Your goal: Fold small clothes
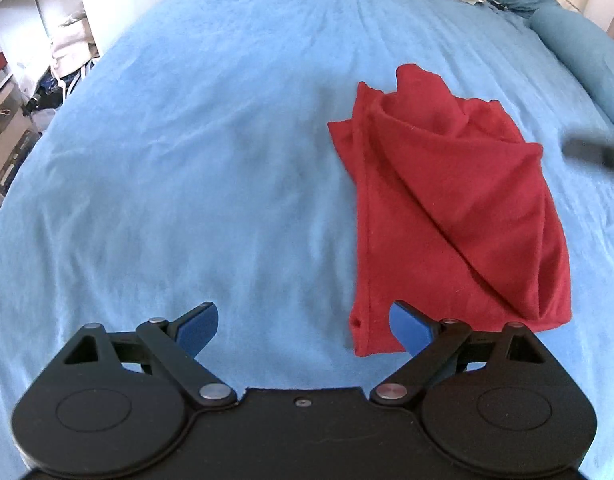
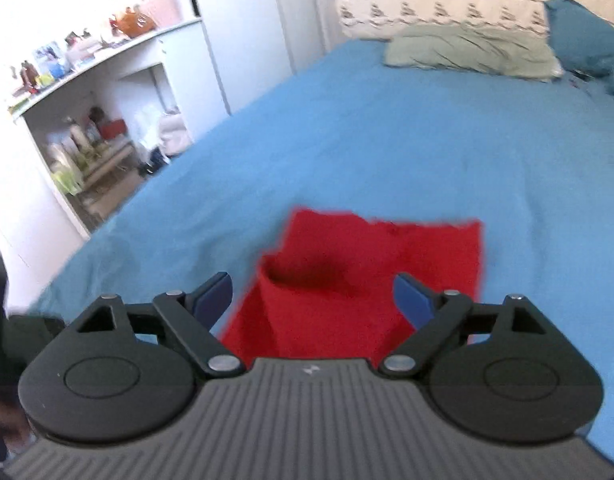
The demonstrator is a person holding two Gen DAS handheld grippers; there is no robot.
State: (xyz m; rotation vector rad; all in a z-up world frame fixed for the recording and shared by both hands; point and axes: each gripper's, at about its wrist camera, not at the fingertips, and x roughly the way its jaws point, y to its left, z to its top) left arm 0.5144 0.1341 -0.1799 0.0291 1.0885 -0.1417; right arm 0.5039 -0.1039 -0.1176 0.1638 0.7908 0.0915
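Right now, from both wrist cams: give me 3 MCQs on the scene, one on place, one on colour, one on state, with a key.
1. Where does the red garment lie?
A. on the blue bed cover
B. on the shelf
C. between the tongs' pads

2. What colour are the pads of the tongs?
A. red
B. blue
C. green

3. How do the right tongs stand?
A. shut on the garment
B. shut, empty
C. open, gripping nothing

Key:
1 A, the garment rests loosely folded on the cover, beside the left tongs.
2 B, both wrist views show blue pads on black arms.
3 C, the jaws stand wide apart, and the garment lies beyond them, unpinched.
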